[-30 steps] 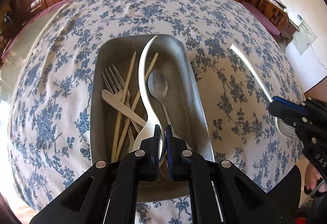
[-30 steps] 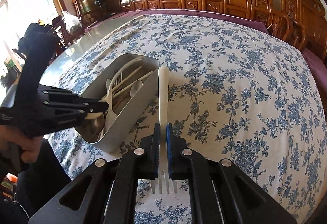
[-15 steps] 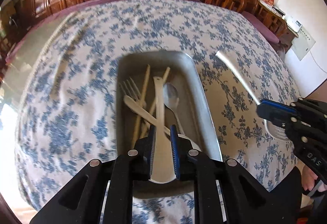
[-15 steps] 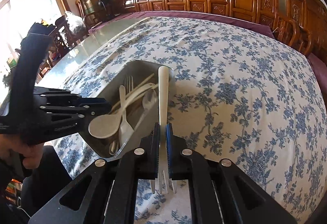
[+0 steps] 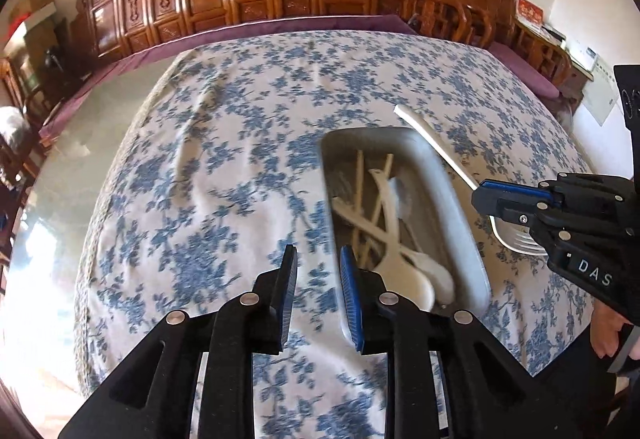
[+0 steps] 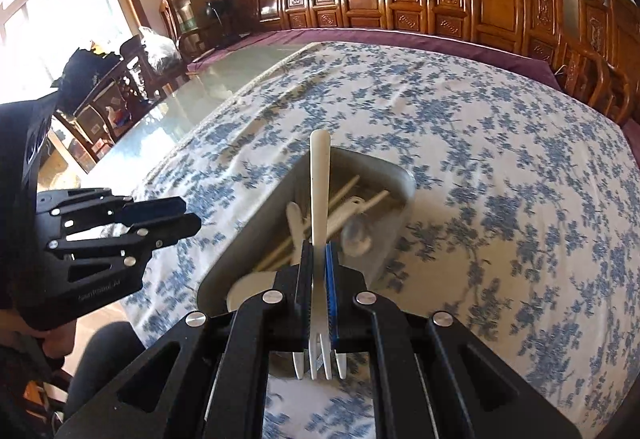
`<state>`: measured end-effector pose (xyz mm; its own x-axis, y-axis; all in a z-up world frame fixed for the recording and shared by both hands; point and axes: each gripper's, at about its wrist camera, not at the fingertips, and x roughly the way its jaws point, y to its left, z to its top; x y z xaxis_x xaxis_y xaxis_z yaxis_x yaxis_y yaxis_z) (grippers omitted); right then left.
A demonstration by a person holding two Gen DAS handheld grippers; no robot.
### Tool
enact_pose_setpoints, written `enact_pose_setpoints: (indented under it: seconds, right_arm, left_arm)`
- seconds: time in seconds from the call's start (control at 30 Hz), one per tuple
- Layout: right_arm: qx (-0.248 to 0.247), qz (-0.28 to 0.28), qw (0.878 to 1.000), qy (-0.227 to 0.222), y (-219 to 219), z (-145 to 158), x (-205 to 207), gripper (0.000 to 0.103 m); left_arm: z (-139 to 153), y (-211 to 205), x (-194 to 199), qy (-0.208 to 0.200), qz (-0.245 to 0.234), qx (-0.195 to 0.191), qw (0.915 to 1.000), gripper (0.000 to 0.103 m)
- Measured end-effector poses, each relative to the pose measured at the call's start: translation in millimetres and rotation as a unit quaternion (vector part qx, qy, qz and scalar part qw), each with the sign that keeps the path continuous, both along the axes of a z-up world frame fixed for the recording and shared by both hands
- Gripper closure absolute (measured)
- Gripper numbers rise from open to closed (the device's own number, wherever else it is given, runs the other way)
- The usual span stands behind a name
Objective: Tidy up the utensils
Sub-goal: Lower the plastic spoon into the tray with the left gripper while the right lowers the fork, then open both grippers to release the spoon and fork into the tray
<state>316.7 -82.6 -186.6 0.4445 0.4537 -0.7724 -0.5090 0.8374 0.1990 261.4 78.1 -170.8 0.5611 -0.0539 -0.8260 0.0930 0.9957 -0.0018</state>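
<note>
Fork first: the white plastic fork (image 6: 320, 199) that we carry is clamped near its neck in the right gripper (image 6: 319, 279), whose blue-padded jaws are pressed tight on it, tines toward the camera and handle pointing out over the grey metal oblong tray (image 6: 400, 175). In the left wrist view the same fork (image 5: 436, 147) slants above the tray's right rim. Inside the tray lie the pale wooden chopsticks (image 5: 360, 179), a cream-coloured plastic spoon (image 5: 404, 279) and other white utensils, crossed over one another in a loose heap.

Our left gripper (image 5: 318, 295) hangs over the blue-and-white floral tablecloth (image 5: 208, 175) just left of the tray; its jaws have just been opening, they now stand partly apart, and nothing is between them.

What could go wrong, as we judge it: the fork is long and held near one end, so if we let go while the handle overhangs the rim it may tip out onto the cloth. Lowering it onto the crossed pile could make it ride up on the chopsticks or nudge the spoon over the edge. The tray sits loose on soft cloth and may slide if either gripper bumps its wall. Both grippers are near each other, so a careless swing could knock them together
</note>
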Motion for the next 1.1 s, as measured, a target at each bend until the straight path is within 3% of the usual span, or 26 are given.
enact_pose_setpoints:
  seconds: [0.2,0.67,1.1]
  right_arm:
    - [0.004,-0.015,1.000,0.024,23.7,-12.0,14.1,0.095]
    - [-0.016,-0.063,0.995,0.072,42.0,-58.2,38.8,0.095]
    - [-0.027,-0.044,0.999,0.004,35.0,-29.3,10.9,0.091]
  left_arm:
    - [-1.9,29.3,-4.1,-0.005,0.026,-0.005,0.9996,0.064]
    - [-7.9,55.3,-10.6,-0.004,0.048,-0.016,0.9987,0.063]
    - [-4.3,47.9,-13.2,-0.013,0.047,-0.019,0.9986,0.061]
